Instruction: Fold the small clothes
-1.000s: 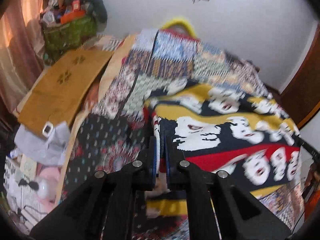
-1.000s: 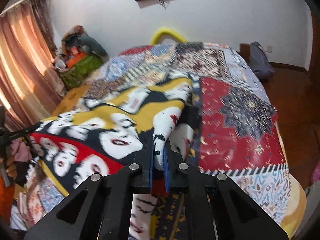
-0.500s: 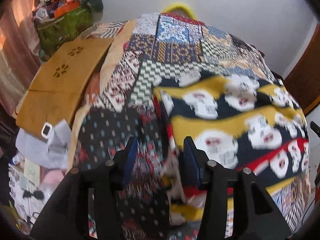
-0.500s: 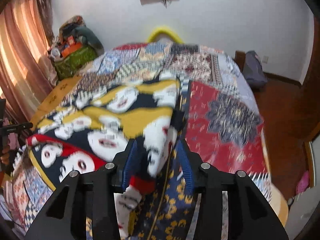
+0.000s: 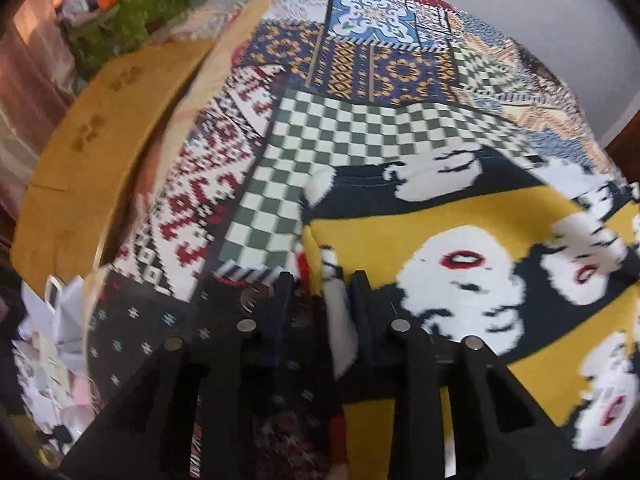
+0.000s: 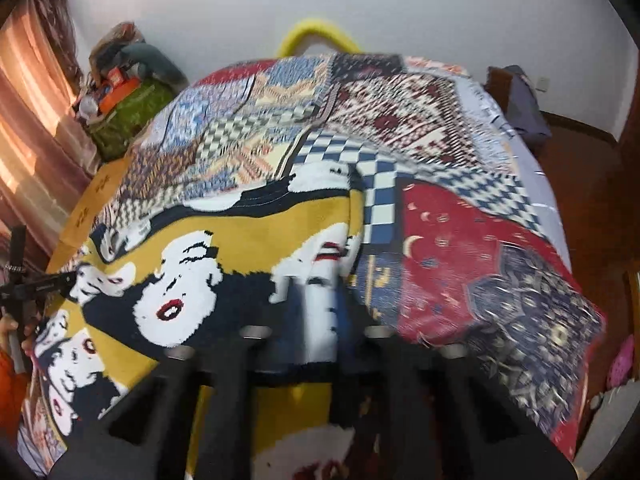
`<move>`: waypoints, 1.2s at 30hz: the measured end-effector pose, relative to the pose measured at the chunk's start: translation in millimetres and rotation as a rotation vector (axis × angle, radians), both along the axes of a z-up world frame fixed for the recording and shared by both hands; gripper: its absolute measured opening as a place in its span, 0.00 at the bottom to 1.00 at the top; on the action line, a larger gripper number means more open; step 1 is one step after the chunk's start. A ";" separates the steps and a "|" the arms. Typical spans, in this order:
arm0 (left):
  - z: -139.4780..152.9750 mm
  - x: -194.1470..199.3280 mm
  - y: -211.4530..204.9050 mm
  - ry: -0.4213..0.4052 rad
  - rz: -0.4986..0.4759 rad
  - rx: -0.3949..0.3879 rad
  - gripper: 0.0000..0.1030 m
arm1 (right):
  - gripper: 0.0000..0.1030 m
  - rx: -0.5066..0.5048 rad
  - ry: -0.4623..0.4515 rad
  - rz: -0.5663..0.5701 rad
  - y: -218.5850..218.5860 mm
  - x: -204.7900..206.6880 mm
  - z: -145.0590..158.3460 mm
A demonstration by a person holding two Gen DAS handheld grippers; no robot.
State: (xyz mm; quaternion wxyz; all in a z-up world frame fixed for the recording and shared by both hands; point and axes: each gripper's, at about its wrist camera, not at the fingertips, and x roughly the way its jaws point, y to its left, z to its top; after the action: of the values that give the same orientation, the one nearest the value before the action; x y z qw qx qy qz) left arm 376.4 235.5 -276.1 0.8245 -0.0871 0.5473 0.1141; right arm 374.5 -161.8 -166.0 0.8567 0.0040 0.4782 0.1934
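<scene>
The yellow, black and white face-print knitted garment point(image 5: 472, 240) lies spread on the patchwork-quilted bed point(image 5: 320, 148), soft, limp and probably light, best taken at its side edges, where the left gripper point(image 5: 322, 292) and right gripper point(image 6: 316, 292) apparently straddle it, fingers spread.

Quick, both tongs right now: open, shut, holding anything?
Left tongs: open, straddling the garment edge, not clamped.
Right tongs: open, the garment's other edge between the fingers.
</scene>
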 end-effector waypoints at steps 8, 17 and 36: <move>7.1 -8.3 12.9 -0.005 0.067 0.009 0.32 | 0.09 -0.063 -0.081 -0.042 -12.2 -19.0 2.7; 75.6 -108.3 0.5 -0.123 -0.003 -0.072 0.45 | 0.37 0.013 -0.167 0.033 -25.7 -114.4 58.9; 46.3 -169.5 -67.6 -0.073 -0.106 -0.099 0.32 | 0.18 0.042 0.037 0.089 2.6 -187.1 -12.4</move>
State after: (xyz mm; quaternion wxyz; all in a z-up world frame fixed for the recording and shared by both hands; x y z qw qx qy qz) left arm 206.8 167.9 -229.8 0.8434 -0.1029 0.5258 0.0399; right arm 187.5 -159.1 -178.4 0.8380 0.0042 0.4896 0.2411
